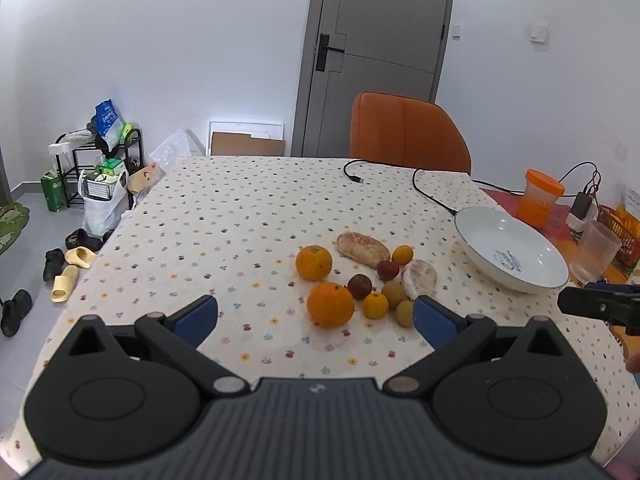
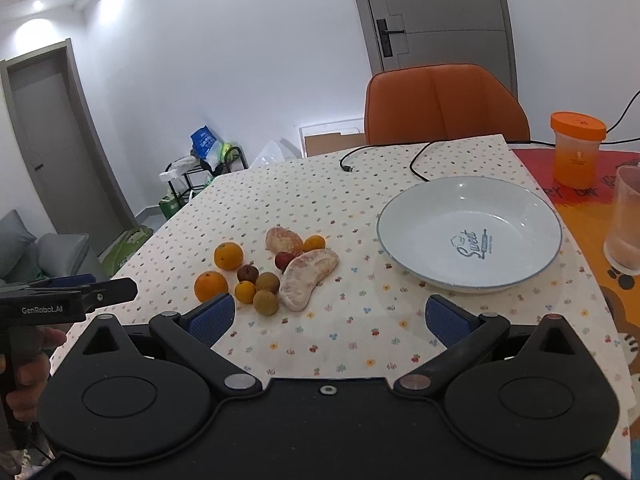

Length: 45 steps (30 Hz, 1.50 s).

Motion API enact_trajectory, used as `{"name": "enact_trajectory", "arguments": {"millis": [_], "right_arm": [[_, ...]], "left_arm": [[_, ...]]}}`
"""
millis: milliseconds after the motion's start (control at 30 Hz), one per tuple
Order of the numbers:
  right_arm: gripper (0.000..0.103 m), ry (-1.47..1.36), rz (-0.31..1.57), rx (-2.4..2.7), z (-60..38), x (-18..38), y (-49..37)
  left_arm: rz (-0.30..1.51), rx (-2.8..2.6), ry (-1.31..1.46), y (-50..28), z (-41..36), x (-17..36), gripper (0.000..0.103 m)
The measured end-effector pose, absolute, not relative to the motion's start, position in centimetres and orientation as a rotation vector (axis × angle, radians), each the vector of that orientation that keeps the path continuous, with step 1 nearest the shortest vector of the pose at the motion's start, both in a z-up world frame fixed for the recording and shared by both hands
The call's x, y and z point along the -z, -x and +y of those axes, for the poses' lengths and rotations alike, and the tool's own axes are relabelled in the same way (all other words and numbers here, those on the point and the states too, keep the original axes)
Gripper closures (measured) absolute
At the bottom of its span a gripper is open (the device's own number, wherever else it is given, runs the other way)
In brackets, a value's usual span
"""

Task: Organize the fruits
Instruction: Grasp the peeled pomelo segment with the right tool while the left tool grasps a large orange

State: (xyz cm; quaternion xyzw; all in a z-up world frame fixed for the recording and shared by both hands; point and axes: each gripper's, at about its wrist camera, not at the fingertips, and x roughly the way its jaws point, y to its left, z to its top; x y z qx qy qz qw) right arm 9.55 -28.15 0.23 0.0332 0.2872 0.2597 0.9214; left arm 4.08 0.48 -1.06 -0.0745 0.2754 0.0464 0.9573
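Note:
A cluster of fruit lies on the dotted tablecloth: two oranges (image 1: 330,305) (image 1: 314,262), small yellow citrus (image 1: 375,305), brown longans (image 1: 394,294), dark red fruits (image 1: 359,286) and two peeled pomelo pieces (image 1: 362,249) (image 2: 308,278). A white plate (image 1: 516,236) (image 2: 470,200) stands empty to the right of the fruit. My left gripper (image 1: 316,314) is open, just before the near orange. My right gripper (image 2: 330,314) is open and empty, between the fruit and the plate, nearer me.
An orange chair (image 1: 408,136) stands behind the table. A black cable (image 1: 424,190) runs to the plate's far side. An orange-lidded jar (image 2: 576,148) and a clear cup (image 2: 626,220) stand at the right. A shoe rack and slippers are on the floor at left.

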Motion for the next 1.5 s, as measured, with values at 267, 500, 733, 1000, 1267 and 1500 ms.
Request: {"name": "enact_trajectory", "arguments": {"millis": [267,500,733,1000,1267,1500], "right_arm": [[0.0,-0.096,0.595,-0.548,-28.5,0.7,-11.2],[0.0,-0.081,0.615,-0.525,-28.0,1.8,-12.8],[0.001,-0.077,0.63,-0.554,-26.9,2.5,-14.0],[0.01,-0.096,0.667,-0.596,-25.8,3.5,-15.7],[0.02,-0.102,0.71,-0.633,-24.1,4.5,-17.5],[0.027,-0.082,0.739,-0.654,-22.0,5.3,-18.7]], "left_arm": [[0.58,-0.083,0.161,-5.8,0.3,2.0,0.0],[0.596,-0.064,0.185,-7.3,0.7,3.0,0.002],[0.62,-0.044,0.223,-8.7,1.1,4.0,0.012],[0.668,-0.026,0.239,-10.6,1.4,5.3,0.039],[0.71,-0.008,0.254,-12.3,1.7,6.4,0.062],[0.731,0.011,0.25,-12.8,1.9,7.0,0.062]]}}
